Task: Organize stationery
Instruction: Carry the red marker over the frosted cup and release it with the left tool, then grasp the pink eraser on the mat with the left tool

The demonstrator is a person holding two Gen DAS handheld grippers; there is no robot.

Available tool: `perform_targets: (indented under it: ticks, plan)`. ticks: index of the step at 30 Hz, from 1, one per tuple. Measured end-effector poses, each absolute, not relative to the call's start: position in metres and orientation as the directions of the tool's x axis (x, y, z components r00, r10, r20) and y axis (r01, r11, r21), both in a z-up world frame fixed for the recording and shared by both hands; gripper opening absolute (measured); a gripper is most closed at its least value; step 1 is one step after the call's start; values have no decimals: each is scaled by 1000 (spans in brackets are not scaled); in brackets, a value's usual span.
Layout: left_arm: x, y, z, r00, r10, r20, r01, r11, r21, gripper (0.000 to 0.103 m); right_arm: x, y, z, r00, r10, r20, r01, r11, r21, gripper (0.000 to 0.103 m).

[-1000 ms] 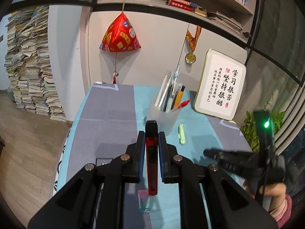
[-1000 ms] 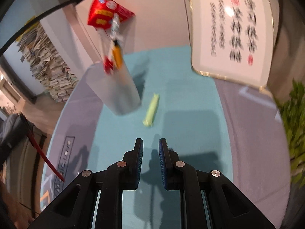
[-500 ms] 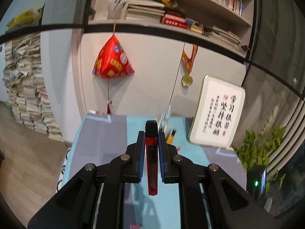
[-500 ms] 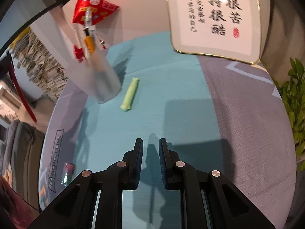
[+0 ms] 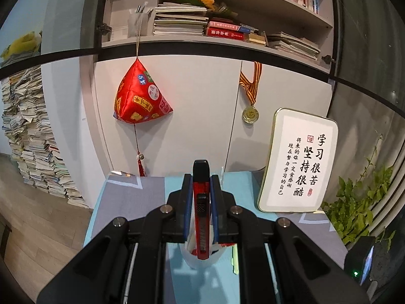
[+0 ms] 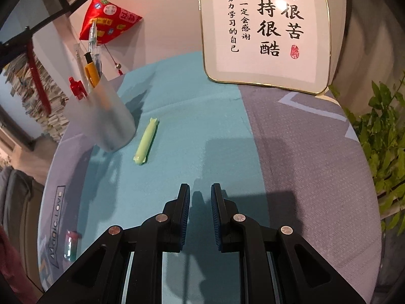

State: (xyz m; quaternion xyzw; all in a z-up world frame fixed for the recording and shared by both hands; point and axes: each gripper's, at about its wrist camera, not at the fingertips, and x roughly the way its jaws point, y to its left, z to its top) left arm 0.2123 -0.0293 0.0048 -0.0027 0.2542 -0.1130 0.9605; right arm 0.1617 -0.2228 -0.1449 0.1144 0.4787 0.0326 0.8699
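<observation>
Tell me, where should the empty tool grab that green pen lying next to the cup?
Probably around its middle, coming down from above. The green pen lies flat on the teal mat, long and thin, so the right tool should turn to close across its narrow width. The frosted pen cup stands close on its left, so the fingers need care on that side.

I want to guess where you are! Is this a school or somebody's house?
Probably a study corner in a home. Bookshelves run above the table, paper stacks stand on the floor, and a medal hangs beside a framed calligraphy sign. A pen cup sits on the table.
</observation>
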Motion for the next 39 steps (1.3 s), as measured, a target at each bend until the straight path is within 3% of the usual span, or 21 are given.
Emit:
perform_targets:
  ticks: [32, 39]
  plan:
    - [220, -30, -55, 758, -216, -615, 235, 971, -52, 12, 166, -224, -140, 547, 194, -814, 33, 967, 253, 16]
    - [196, -18, -51, 773, -195, -604, 224, 974, -27, 44, 182, -206, -143, 529, 198, -825, 3, 972, 235, 16]
